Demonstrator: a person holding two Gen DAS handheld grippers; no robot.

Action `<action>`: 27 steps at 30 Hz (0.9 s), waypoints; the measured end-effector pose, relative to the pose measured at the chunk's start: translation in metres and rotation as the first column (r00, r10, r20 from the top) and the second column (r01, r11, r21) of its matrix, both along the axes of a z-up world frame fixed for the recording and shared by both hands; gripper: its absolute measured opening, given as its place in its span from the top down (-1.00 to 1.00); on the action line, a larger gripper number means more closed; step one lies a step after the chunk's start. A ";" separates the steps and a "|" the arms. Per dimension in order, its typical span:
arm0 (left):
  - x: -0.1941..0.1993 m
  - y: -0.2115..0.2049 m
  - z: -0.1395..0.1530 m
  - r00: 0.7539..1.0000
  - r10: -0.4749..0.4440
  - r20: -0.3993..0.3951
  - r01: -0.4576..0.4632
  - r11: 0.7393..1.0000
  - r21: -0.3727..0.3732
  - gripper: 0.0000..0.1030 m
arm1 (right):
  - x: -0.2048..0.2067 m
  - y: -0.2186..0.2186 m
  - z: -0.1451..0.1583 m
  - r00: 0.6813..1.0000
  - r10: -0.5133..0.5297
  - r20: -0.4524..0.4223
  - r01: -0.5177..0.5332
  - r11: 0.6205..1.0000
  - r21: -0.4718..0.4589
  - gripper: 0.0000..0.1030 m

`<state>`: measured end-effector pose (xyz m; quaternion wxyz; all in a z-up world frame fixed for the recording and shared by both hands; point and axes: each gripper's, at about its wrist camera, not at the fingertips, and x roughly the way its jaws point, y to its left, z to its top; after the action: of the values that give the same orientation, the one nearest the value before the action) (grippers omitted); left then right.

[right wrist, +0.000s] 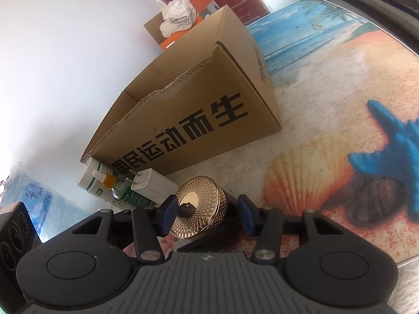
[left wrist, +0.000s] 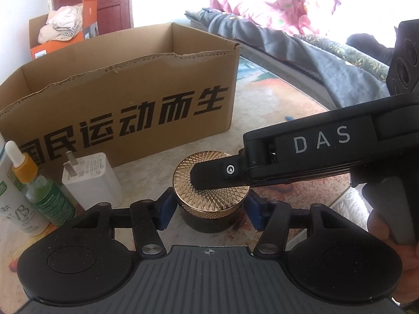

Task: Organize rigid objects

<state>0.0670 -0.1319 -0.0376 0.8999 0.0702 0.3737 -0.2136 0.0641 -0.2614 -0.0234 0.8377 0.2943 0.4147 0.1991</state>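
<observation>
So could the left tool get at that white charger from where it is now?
Probably not right away: the left tool is closed around the gold-lidded jar. The white charger stands just to its left, uncovered, beside the dropper bottle.

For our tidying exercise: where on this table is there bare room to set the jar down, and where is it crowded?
Free: the mat to the right of the cardboard box, around the printed shell and starfish. Crowded: the corner in front of the box's left end, where the charger, dropper bottle and white bottle stand close together beside the jar.
</observation>
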 end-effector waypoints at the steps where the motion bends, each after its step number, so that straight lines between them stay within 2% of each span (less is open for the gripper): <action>1: 0.000 0.000 0.000 1.000 0.003 -0.002 -0.003 1.000 0.001 -0.10 | 0.000 0.001 0.000 1.000 0.002 0.000 -0.002 1.000 0.000 -0.03; 17: 0.010 -0.008 -0.006 1.000 0.016 -0.024 -0.015 1.000 0.023 -0.10 | 0.003 -0.001 -0.002 1.000 -0.002 -0.012 0.003 1.000 0.024 -0.05; 27: 0.005 -0.007 -0.005 0.999 0.029 -0.037 -0.028 0.999 0.023 -0.10 | 0.002 0.004 0.001 1.000 0.013 -0.008 -0.013 1.000 0.006 -0.05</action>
<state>0.0716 -0.1390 -0.0426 0.8949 0.0711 0.3936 -0.1978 0.0656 -0.2576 -0.0227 0.8339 0.2950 0.4193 0.2044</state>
